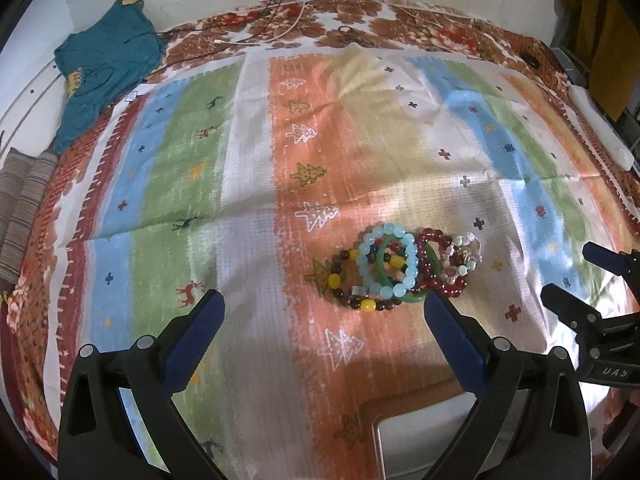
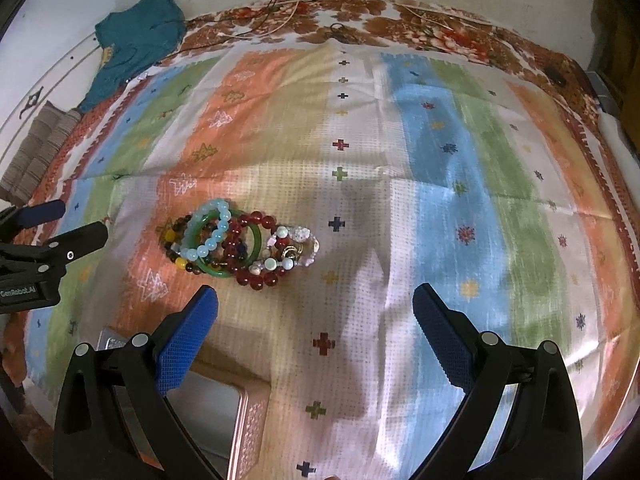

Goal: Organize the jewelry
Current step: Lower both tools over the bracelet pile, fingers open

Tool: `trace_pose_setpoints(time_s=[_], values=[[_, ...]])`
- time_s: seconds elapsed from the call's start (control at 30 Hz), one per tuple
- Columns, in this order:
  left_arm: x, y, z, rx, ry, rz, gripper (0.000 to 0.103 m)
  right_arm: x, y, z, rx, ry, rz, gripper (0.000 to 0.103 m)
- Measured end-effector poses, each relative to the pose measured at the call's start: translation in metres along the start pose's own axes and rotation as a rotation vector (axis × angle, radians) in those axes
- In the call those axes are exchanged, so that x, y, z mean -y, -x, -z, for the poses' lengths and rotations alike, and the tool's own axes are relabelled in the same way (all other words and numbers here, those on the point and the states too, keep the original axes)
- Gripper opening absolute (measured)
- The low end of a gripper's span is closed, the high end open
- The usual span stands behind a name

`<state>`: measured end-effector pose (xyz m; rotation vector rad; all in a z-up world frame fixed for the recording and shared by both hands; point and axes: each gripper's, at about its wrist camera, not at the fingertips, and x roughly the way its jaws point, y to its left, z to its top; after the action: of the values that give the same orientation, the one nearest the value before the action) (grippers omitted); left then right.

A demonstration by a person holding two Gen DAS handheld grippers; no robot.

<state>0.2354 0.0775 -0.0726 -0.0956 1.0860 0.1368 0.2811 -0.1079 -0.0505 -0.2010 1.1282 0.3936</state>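
Observation:
A pile of bracelets (image 1: 404,270) lies on the striped cloth (image 1: 248,184): a pale blue bead one (image 1: 365,254), a green bangle (image 1: 416,298), a dark red bead one (image 1: 454,288), a brown and yellow bead one (image 1: 340,280) and a white bead one (image 1: 466,254). The pile also shows in the right wrist view (image 2: 240,246). My left gripper (image 1: 324,304) is open, just short of the pile. My right gripper (image 2: 316,300) is open, to the right of the pile. A pink box (image 2: 244,432) with a pale inside lies below the grippers.
A teal garment (image 1: 108,68) lies at the back left. Cables (image 1: 280,20) run along the back edge by the wall. A striped cushion (image 1: 24,208) sits at the left. A white power strip (image 1: 600,124) lies at the right edge.

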Motion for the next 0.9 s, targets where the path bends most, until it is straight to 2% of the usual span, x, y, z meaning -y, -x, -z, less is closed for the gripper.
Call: trace_pose_setpoints(time_s=[0.67, 0.9], values=[[0.001, -0.059, -0.020, -0.088, -0.066, -0.014, 0.097, 0.013, -0.053, -0.014, -0.087, 0.001, 0.033, 0.099], [0.005, -0.075, -0.026, -0.112, -0.097, -0.001, 0.097, 0.016, -0.069, -0.019, -0.123, -0.008, 0.014, 0.099]])
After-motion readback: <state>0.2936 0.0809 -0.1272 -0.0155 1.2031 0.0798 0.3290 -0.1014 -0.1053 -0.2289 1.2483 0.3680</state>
